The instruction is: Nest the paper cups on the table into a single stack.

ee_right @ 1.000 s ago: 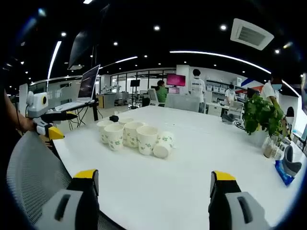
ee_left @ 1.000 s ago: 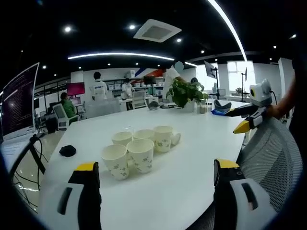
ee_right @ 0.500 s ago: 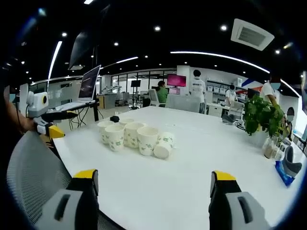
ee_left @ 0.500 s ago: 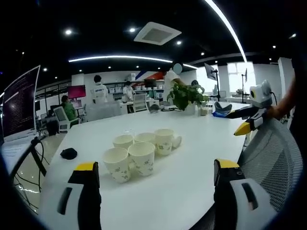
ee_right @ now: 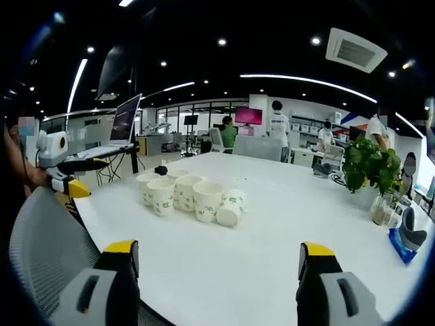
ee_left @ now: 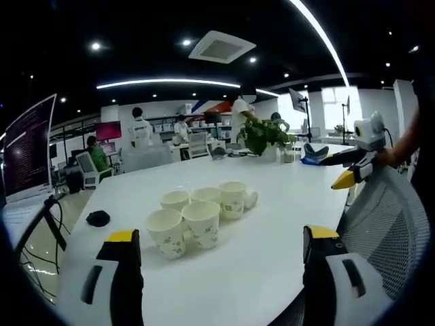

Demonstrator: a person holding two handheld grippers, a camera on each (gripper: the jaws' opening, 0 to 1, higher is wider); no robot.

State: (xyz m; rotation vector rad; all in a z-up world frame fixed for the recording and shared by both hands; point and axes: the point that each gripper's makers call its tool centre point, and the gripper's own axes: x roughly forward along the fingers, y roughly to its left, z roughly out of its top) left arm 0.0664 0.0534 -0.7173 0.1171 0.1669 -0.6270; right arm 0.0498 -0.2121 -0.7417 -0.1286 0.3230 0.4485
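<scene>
Both grippers' jaws spread wide, empty. White patterned paper cups (ee_left: 194,217) mid-frame, w/ thin crushable walls; I'd pinch lightly by the rim.

A big white table (ee_right: 272,244) fills the middle. Paper cups (ee_right: 187,193) stand bunched left of centre, one on its side. A plant (ee_right: 367,166) sits at the right.

Print on paper cups (ee_left: 200,219) too small to read; rear cups half hidden behind front ones; laptop (ee_left: 27,151) cut by edge.
</scene>
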